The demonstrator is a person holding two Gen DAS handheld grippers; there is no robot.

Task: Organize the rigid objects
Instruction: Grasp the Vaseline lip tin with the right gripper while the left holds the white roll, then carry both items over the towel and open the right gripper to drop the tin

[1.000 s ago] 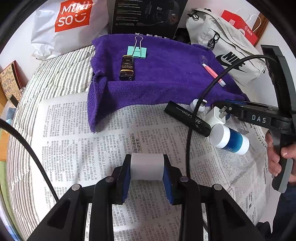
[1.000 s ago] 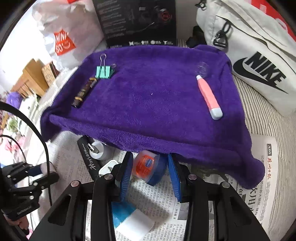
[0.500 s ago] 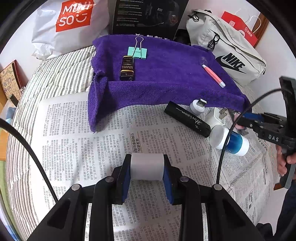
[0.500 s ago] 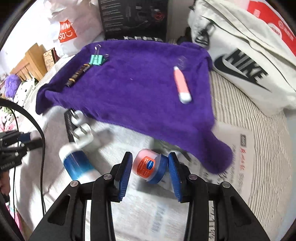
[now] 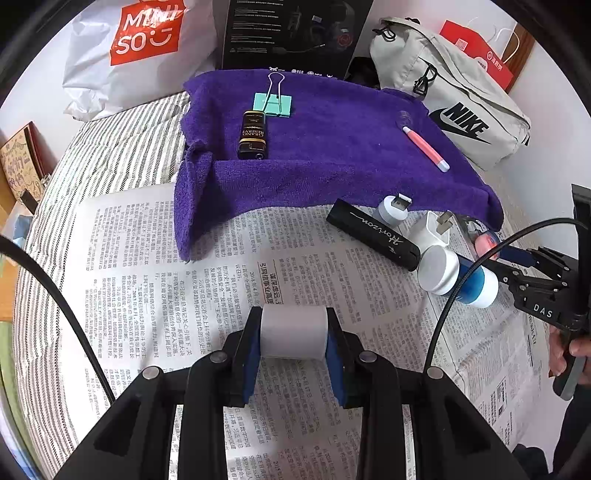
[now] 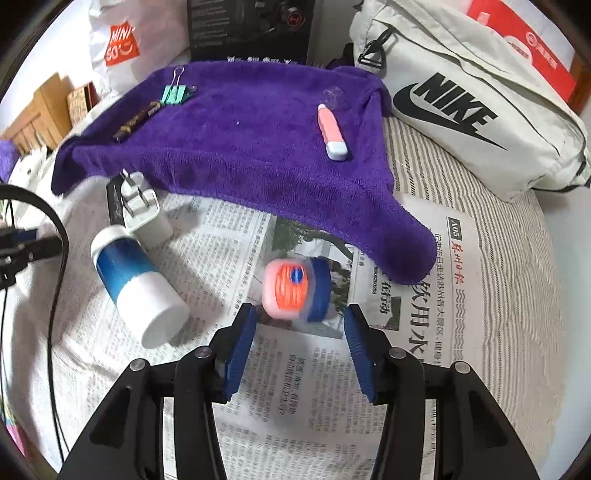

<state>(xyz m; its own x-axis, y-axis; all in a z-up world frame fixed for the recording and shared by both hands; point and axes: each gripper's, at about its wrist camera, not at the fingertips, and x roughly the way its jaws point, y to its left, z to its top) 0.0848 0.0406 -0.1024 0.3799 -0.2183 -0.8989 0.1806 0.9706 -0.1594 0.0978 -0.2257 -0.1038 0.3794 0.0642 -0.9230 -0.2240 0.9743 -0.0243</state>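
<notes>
My left gripper (image 5: 293, 349) is shut on a white cylinder (image 5: 293, 334), held above the newspaper (image 5: 184, 266). My right gripper (image 6: 301, 350) is open; a small jar with a blue lid and orange label (image 6: 295, 288) lies blurred on the newspaper (image 6: 314, 387) just past its fingertips. The right gripper also shows in the left wrist view (image 5: 517, 258), at the right. On the purple towel (image 5: 332, 147) lie a green binder clip (image 5: 274, 103), a dark lighter (image 5: 253, 134) and a pink pen-like tool (image 5: 424, 149).
A blue and white bottle (image 6: 136, 284), a white plug adapter (image 6: 144, 210) and a black bar (image 5: 373, 234) lie on the newspaper by the towel's edge. A white Nike bag (image 6: 461, 110), a Miniso bag (image 5: 140, 40) and a black box (image 5: 288, 33) stand behind.
My right gripper pulled back from under the towel with the jar, then opened; the jar now lies free past the fingertips. My left gripper kept its hold and barely moved.
</notes>
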